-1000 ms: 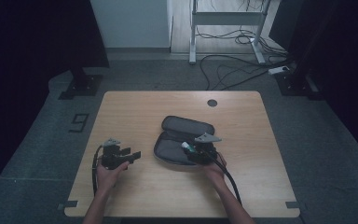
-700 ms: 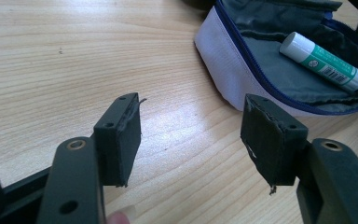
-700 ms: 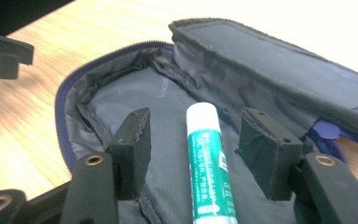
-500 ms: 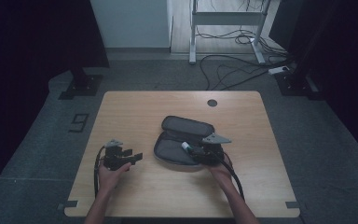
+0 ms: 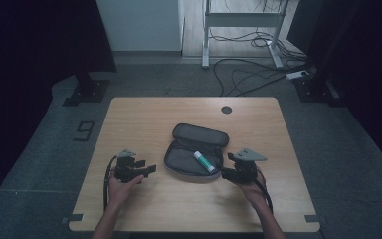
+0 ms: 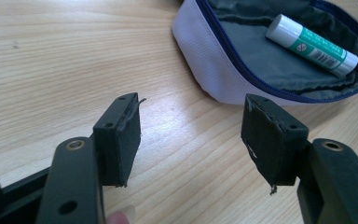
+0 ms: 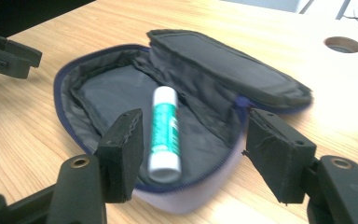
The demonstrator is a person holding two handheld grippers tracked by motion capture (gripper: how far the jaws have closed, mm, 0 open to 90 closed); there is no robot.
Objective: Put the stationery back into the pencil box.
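Note:
A grey zip pouch [image 5: 181, 160] lies open at the table's middle, its lid [image 5: 200, 134] folded back. Inside rests a white and green glue stick [image 5: 204, 162], seen close in the right gripper view [image 7: 164, 130] and in the left gripper view [image 6: 312, 44]. My right gripper [image 5: 224, 174] sits just right of the pouch [image 7: 107, 93]. Its jaws have just been opening and stand open [image 7: 193, 149], and the pads touch nothing. My left gripper [image 5: 151, 169] rests left of the pouch [image 6: 214, 70], open and empty [image 6: 193, 135].
The wooden table [image 5: 144, 119] has a round cable hole [image 5: 226, 109] at the back right. Bare wood surrounds the pouch on all sides. On the floor behind the table stand a desk frame [image 5: 241, 20] and loose cables [image 5: 258, 74].
My right gripper has drawn back to the right, off the pouch, with its jaws spreading. The glue stick now lies uncovered inside. My left gripper has stayed put.

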